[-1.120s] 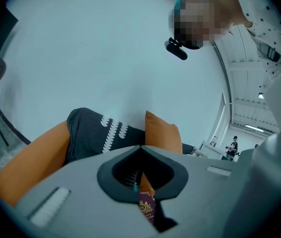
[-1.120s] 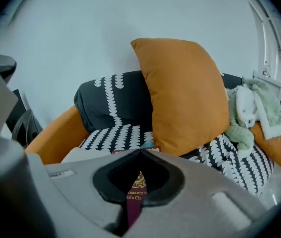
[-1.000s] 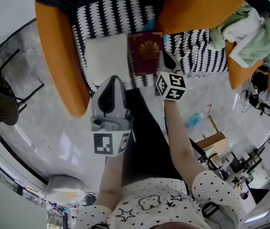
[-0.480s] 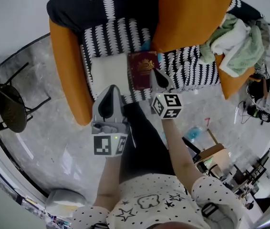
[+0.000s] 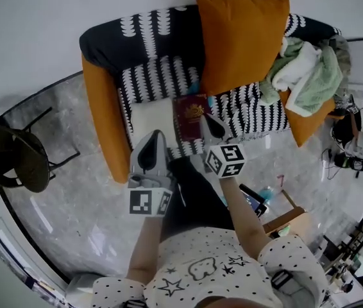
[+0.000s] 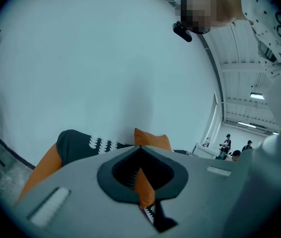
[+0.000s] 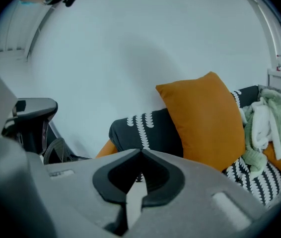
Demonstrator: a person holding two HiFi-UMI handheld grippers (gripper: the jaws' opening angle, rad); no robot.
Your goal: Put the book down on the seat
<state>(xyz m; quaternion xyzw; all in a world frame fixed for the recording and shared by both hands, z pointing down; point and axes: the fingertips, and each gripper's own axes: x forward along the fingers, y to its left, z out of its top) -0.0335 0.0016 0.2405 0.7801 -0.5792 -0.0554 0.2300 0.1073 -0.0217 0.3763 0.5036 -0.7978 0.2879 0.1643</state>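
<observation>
A maroon book (image 5: 190, 115) with a gold crest lies flat on the black-and-white patterned sofa seat (image 5: 249, 104), next to a white cushion (image 5: 151, 117). Neither gripper holds the book. My right gripper (image 5: 208, 116) hovers by the book's right edge, its jaws shut and empty; in the right gripper view (image 7: 140, 153) their tips meet in front of the sofa back. My left gripper (image 5: 154, 135) hangs in front of the white cushion, also shut and empty. The left gripper view (image 6: 139, 148) shows its tips together, with only a sliver of orange behind them.
A big orange cushion (image 5: 242, 40) leans on the sofa back. Green and white clothes (image 5: 303, 69) are heaped at the sofa's right end. Orange armrests (image 5: 101, 124) flank the seat. A black chair (image 5: 15, 159) stands at the left, and a small wooden table (image 5: 284, 220) at the right.
Both grippers have risen away from the sofa, which now looks smaller and farther off. The book and white cushion stay where they lay on the seat.
</observation>
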